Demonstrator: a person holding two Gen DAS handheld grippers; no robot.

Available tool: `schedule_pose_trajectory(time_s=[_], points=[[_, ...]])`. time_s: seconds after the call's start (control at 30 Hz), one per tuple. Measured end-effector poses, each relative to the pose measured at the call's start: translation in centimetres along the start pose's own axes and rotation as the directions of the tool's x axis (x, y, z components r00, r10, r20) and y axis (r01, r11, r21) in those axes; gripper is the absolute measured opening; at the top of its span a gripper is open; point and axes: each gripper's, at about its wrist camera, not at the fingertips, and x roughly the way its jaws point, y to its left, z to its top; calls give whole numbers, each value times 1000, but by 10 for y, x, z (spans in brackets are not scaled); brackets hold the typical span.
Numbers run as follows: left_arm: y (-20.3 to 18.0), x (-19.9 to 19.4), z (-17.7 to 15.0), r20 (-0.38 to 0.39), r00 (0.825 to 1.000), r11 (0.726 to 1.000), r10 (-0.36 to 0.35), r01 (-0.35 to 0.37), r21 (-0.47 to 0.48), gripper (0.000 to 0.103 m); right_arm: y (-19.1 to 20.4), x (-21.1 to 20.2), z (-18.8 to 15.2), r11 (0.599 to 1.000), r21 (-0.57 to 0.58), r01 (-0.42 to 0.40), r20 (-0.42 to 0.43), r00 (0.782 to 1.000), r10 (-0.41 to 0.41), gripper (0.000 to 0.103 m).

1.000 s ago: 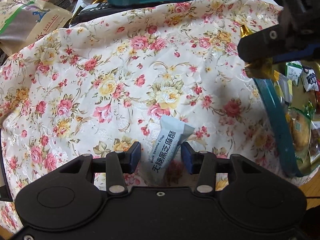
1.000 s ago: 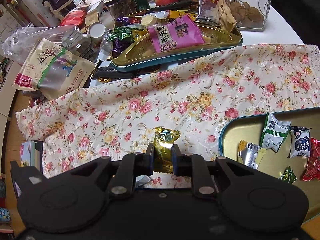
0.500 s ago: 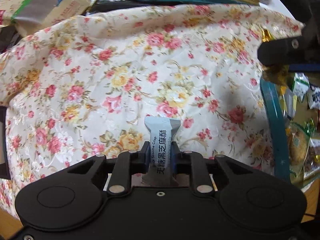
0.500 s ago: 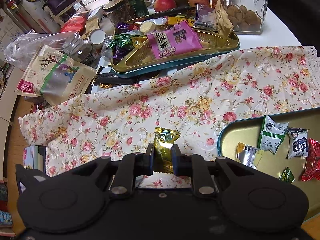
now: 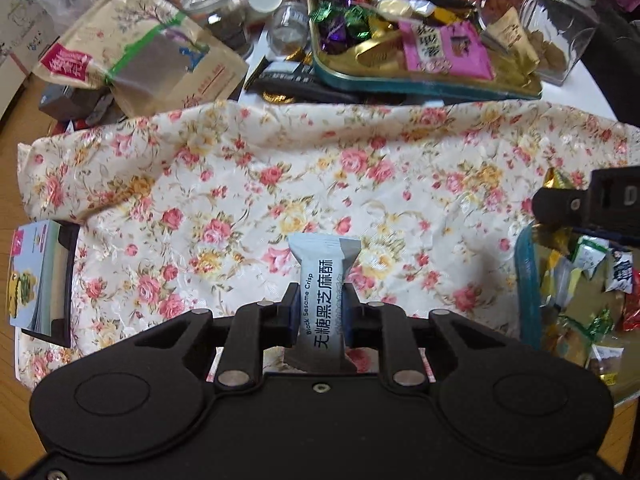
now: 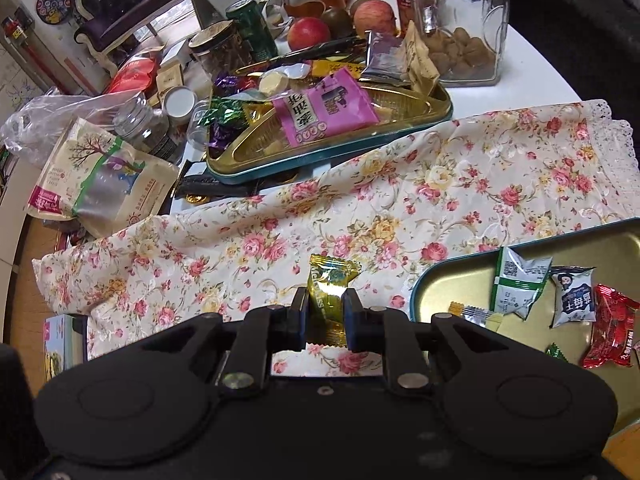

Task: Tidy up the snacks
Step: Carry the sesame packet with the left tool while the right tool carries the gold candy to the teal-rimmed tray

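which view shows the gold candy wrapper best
The right wrist view: the gold candy wrapper sits centred and sharp, pinched between the jaws of the right gripper, its print visible. In the left wrist view only a crinkled gold corner peeks out beside the right gripper at the frame's right edge.

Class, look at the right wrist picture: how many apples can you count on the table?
2: one red apple behind the far tin tray, another apple right of it beside the glass jar. Clutter may hide more.

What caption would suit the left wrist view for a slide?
Left gripper shut on a black sesame crisp packet above the floral cloth, with the teal-rimmed tin at right.
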Motion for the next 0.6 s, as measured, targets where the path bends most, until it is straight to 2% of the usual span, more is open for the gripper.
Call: schedule_pose_trajectory(time_s=[0.37, 0.6], points=[[-35, -24, 7, 43, 998, 998, -54, 53, 23, 27, -17, -13, -1, 999, 14, 41, 35, 999, -41, 19], [-52, -29, 6, 56, 996, 997, -68, 65, 51, 27, -43, -15, -2, 996, 53, 76, 36, 996, -78, 19]])
